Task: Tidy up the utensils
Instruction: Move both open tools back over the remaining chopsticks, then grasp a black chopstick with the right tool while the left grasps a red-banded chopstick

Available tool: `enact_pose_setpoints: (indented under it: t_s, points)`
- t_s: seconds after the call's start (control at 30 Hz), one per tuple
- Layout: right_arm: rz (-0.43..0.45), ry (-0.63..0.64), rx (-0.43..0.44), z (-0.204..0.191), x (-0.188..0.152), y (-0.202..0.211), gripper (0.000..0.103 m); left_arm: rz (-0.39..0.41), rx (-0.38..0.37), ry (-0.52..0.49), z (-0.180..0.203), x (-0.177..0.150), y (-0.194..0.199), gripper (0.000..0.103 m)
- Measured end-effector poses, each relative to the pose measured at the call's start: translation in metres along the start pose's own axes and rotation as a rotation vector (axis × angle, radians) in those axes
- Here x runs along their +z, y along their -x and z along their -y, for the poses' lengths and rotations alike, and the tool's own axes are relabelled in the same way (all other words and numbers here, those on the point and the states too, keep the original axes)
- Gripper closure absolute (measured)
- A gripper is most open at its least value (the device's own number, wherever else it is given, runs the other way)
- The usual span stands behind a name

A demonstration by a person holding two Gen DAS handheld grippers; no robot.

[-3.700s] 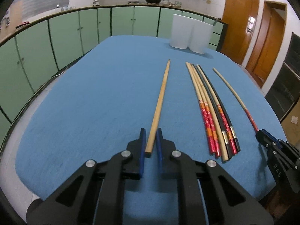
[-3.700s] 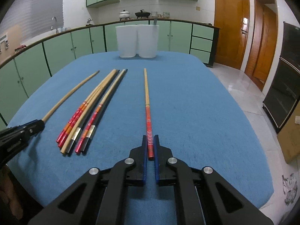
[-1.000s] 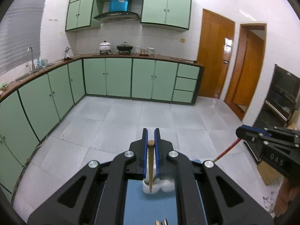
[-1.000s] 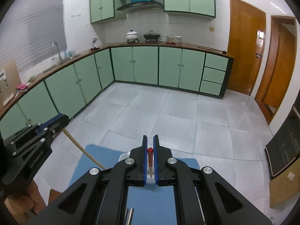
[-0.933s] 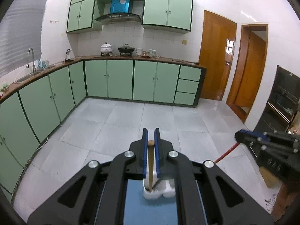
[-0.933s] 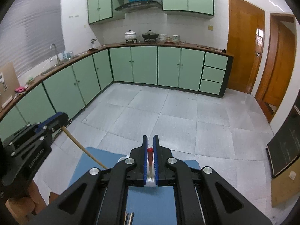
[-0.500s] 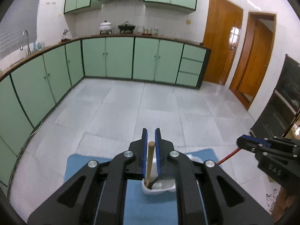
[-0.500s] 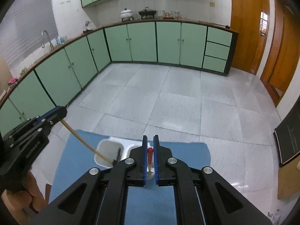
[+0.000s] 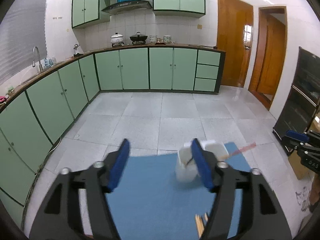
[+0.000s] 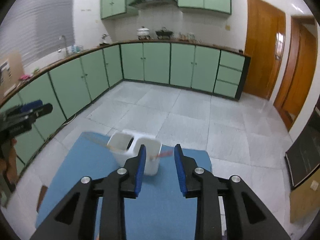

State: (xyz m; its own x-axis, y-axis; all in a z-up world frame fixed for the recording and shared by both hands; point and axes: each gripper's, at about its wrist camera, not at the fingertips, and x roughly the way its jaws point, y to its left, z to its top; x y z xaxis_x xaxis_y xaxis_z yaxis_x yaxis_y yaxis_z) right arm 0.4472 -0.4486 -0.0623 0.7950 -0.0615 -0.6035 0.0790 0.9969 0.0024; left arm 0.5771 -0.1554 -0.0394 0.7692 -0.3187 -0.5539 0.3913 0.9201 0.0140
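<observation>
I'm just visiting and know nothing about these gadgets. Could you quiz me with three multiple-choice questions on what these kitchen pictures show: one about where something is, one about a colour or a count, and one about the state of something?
1. Where do the white containers stand?
A. on the floor tiles
B. at the far end of the blue table
C. on the counter

2. How many white containers stand side by side?
A. two
B. four
C. one

3. How are the right gripper and the left gripper?
A. both shut
B. both open and empty
C. only the right one open

Answers:
1 B, they stand on the blue cloth near its far edge.
2 A, the right wrist view shows two open tops.
3 B, each view shows a wide gap between the blue pads, with nothing gripped.
</observation>
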Motion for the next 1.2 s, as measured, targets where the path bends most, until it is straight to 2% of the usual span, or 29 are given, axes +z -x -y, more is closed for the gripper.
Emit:
enact_pose_setpoints:
  t_s: [0.03,0.13,0.27,0.4,0.53,0.7,0.97,1.2]
  points:
    - [0.012,0.011,0.005,-0.004,-0.016,0.009,0.074,0.008,0.002,-0.007,-0.002,-0.018,0.012,0.032]
    - [0.017,0.014,0.010,-0.015,-0.094,0.029,0.074,-0.005,-0.013,-0.014,-0.005,-0.075,0.033,0.031]
    - [-0.045,0.036,0.023,-0.038,-0.195,0.029,0.074,-0.075,-0.027,0.020,-0.013,-0.173,0.049,0.031]
    - [-0.091,0.111,0.022,-0.080,-0.285,0.028,0.074,-0.116,-0.003,0.094,-0.028,-0.248,0.065,0.031]
    - [-0.096,0.184,0.027,-0.120,-0.330,0.025,0.074,-0.141,0.024,0.149,-0.035,-0.295,0.076,0.031]
    - [-0.085,0.180,0.056,-0.142,-0.338,0.011,0.074,-0.170,0.031,0.157,-0.033,-0.325,0.080,0.031]
    - [-0.055,0.148,0.059,-0.145,-0.330,-0.005,0.072,-0.192,-0.007,0.144,-0.025,-0.335,0.073,0.031]
    - [-0.054,0.083,0.020,-0.114,-0.329,-0.008,0.073,-0.209,-0.079,0.079,0.005,-0.346,0.067,0.031]
